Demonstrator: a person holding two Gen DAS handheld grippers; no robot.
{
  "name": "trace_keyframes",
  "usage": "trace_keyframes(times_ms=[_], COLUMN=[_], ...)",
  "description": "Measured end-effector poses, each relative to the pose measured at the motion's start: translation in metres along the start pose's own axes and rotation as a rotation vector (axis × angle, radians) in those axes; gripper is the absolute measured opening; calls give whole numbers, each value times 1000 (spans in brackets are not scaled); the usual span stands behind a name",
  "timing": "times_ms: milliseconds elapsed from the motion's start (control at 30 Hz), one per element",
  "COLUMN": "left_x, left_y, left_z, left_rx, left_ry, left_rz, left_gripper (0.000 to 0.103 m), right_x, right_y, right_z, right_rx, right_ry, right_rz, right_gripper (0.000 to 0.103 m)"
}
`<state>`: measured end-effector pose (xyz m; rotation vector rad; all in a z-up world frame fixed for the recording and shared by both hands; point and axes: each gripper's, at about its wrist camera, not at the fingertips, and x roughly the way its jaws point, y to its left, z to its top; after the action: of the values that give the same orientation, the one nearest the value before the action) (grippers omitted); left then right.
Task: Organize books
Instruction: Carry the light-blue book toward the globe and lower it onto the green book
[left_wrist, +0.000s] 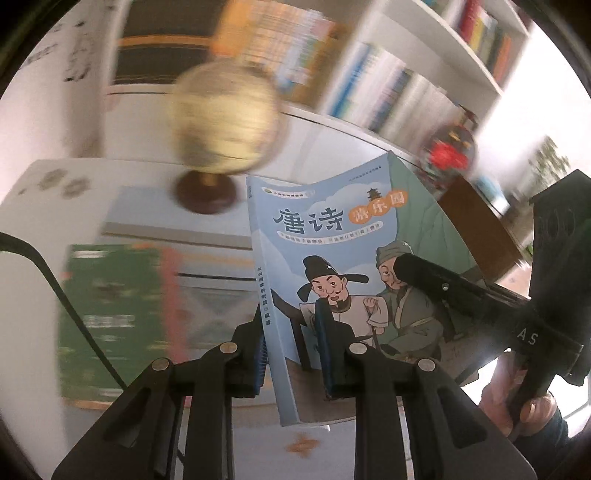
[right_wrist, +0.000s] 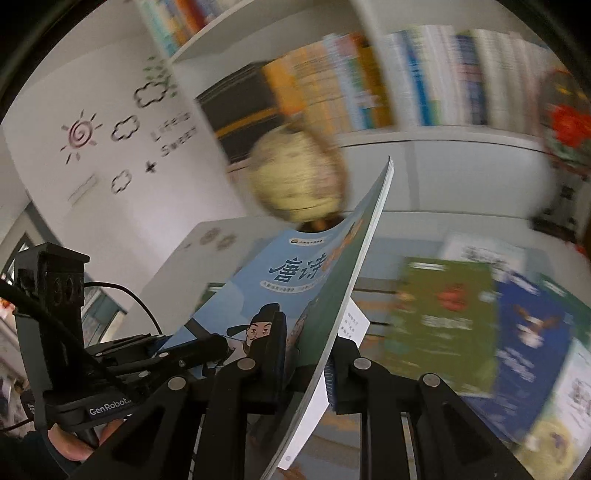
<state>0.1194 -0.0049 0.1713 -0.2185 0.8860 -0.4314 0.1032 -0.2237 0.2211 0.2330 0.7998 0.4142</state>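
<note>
Left wrist: globe (left_wrist: 225, 118) behind gripped book (left_wrist: 332, 236).

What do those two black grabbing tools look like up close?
Both are matte black plastic with silver rivets and ridged blue pads. The left tool trails a black cable. The right tool has "AS" in white on its body; the left's reads "GenRobot". A dark sleeve covers the wrist.

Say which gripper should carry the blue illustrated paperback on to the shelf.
Left, probably. The left gripper clamps the blue illustrated paperback book at its stiff spine; the right gripper pinches only the bending open edge.
</note>
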Motion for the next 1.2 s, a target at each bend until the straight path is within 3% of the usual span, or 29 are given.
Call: trace_keyframes(times_ms=[333, 500, 733, 900, 1200], left_x=[2, 15, 33, 37, 25], left_y=[156, 198, 219, 225, 235], left_z=[2, -11, -31, -45, -50], left_rx=[-156, -220, -254, -257, -286], left_ry=[-10, 34, 109, 150, 145], left_rz=[126, 140, 119, 144, 119], left_gripper=[19, 20, 20, 20, 25], right_x=[155, 218, 258, 272, 270], right_y=[95, 107, 107, 94, 97], right_z=[9, -3, -24, -32, -46], right_rx=[-83, -53, -3, 63, 89], right_ry=[149, 249, 325, 360, 381], right_rz=[79, 102, 91, 87, 85], right_gripper=[19, 19, 19, 22, 26])
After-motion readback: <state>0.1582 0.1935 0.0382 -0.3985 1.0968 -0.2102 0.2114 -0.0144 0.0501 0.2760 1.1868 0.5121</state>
